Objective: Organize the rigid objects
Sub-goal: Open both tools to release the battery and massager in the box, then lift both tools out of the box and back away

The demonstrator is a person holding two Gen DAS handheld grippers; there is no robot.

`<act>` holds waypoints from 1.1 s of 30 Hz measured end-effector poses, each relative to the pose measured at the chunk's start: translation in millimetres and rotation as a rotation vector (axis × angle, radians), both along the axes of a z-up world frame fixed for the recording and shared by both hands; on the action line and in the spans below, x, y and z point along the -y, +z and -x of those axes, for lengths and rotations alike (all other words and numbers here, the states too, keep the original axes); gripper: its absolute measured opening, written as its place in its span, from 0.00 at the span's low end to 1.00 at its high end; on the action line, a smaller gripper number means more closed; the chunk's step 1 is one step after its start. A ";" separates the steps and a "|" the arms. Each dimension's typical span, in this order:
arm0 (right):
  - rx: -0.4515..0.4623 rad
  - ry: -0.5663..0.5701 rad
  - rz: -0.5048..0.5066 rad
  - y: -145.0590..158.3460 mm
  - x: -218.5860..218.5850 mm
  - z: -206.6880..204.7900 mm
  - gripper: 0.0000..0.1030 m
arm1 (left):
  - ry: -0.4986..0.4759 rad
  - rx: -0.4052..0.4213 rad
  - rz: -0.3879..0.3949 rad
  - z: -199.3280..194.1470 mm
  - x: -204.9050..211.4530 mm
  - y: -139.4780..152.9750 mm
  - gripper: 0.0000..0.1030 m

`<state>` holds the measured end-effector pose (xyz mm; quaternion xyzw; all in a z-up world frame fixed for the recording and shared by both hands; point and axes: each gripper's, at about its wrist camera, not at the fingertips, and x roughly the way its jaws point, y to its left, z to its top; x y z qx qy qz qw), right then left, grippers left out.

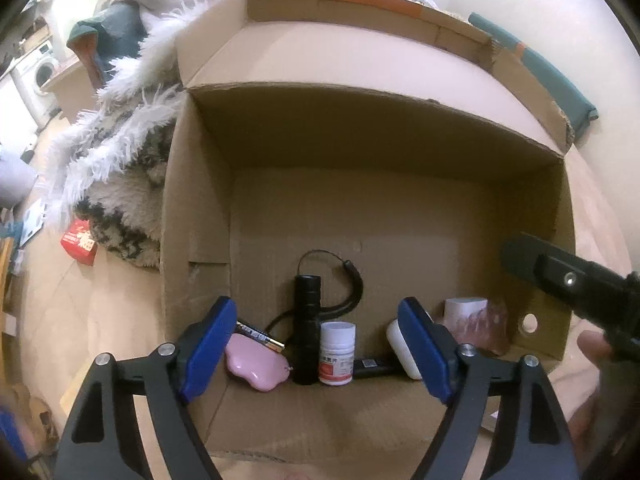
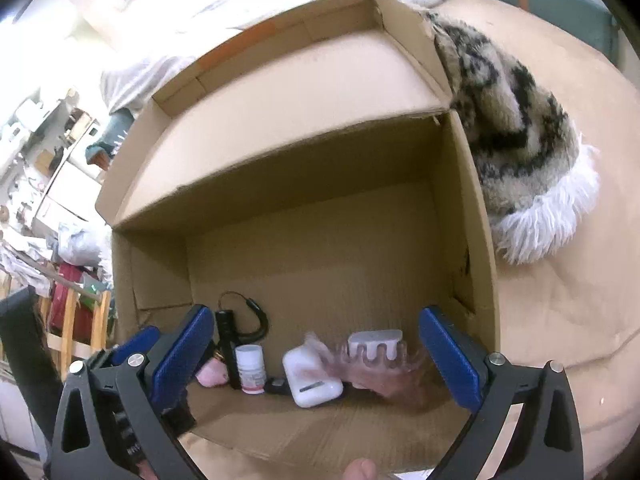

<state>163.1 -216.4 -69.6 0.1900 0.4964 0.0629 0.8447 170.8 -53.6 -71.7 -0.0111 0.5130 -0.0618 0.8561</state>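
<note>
An open cardboard box (image 1: 400, 208) lies on a beige bed. Along its near wall stand a black flashlight (image 1: 306, 328) with a cord, a white pill bottle (image 1: 337, 354), a pink case (image 1: 256, 366), a battery (image 1: 260, 336), a white earbud case (image 2: 310, 378) and a pink-and-white item (image 2: 374, 354). My left gripper (image 1: 320, 344) is open and empty above the row. My right gripper (image 2: 316, 356) is open and empty over the earbud case; its black body (image 1: 576, 284) shows at the right of the left wrist view.
A furry black-and-white garment (image 1: 120, 184) lies against the box's side and shows in the right wrist view (image 2: 516, 120). A red packet (image 1: 79, 242) lies on the bed. A washing machine (image 1: 36, 76) stands far left. The box's flap (image 2: 304, 92) is folded back.
</note>
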 end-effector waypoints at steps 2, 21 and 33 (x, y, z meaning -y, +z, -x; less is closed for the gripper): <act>-0.002 0.001 0.004 0.1 -0.1 -0.2 1.00 | 0.004 0.018 -0.013 1.5 -0.2 3.6 0.79; 0.026 -0.016 -0.004 10.9 9.4 6.6 1.00 | -0.071 0.057 -0.042 18.4 -3.5 18.1 0.85; 0.050 -0.009 -0.059 29.5 17.2 36.8 1.00 | -0.020 0.070 -0.013 57.1 -29.8 51.0 0.97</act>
